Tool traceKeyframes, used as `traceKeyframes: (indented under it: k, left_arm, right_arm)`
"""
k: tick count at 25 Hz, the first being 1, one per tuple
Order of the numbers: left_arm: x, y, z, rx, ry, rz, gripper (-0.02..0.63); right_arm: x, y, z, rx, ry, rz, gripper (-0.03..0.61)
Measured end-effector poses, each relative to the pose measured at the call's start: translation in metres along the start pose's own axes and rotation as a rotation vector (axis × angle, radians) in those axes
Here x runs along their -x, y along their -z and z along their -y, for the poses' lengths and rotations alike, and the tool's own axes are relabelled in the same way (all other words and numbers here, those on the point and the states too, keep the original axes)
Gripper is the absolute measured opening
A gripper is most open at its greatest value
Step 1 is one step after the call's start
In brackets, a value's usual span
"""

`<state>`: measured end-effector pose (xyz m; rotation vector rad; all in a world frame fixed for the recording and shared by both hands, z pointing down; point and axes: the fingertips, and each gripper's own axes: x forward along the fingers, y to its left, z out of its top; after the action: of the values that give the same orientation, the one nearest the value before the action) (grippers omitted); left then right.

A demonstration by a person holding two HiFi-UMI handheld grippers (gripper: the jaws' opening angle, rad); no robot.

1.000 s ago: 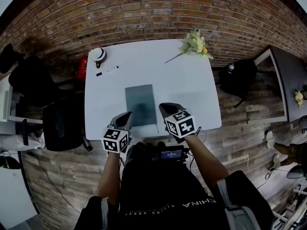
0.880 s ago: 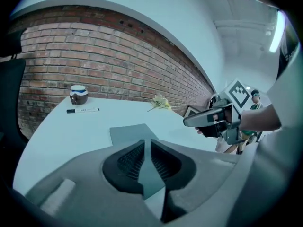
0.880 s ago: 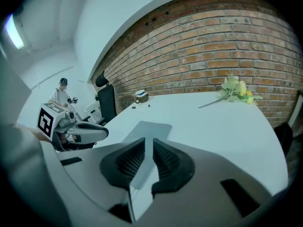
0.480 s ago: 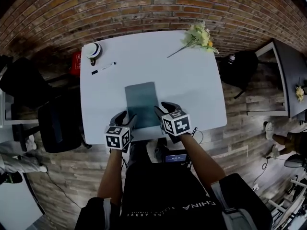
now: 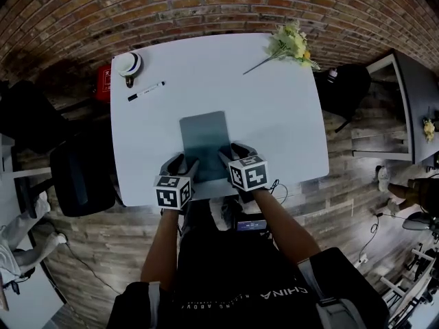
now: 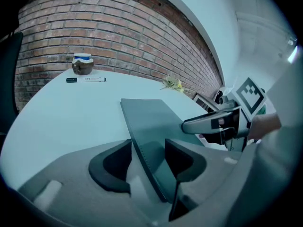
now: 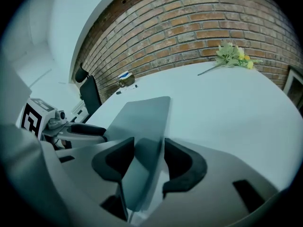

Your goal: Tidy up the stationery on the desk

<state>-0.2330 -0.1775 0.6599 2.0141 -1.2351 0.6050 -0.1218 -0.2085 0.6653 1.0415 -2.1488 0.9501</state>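
your left gripper [image 5: 184, 164] and right gripper [image 5: 233, 151] have just been opening. both stand spread, each astride a near corner of the gray notebook [image 5: 204, 139], which lies on the white table [image 5: 274, 115]. in the head view the grippers hide its near edge.

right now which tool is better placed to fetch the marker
Left. The marker lies at the table's far left, on the left tool's side. Its jaws have just been opening, astride the notebook's near edge.
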Motion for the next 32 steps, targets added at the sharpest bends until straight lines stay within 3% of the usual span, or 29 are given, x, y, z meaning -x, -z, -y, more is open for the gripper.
traceKeyframes:
  k: [18,32]
  left_arm:
    - [-0.009,-0.006,0.001,0.017,-0.032,-0.034,0.204]
    - [-0.051,-0.049,0.01,-0.029,0.001,-0.046,0.202]
  right_arm:
    - [-0.003,-0.004,0.002,-0.001,0.036,0.034,0.173]
    - [-0.008,-0.037,0.045,-0.024,0.089,0.059,0.172]
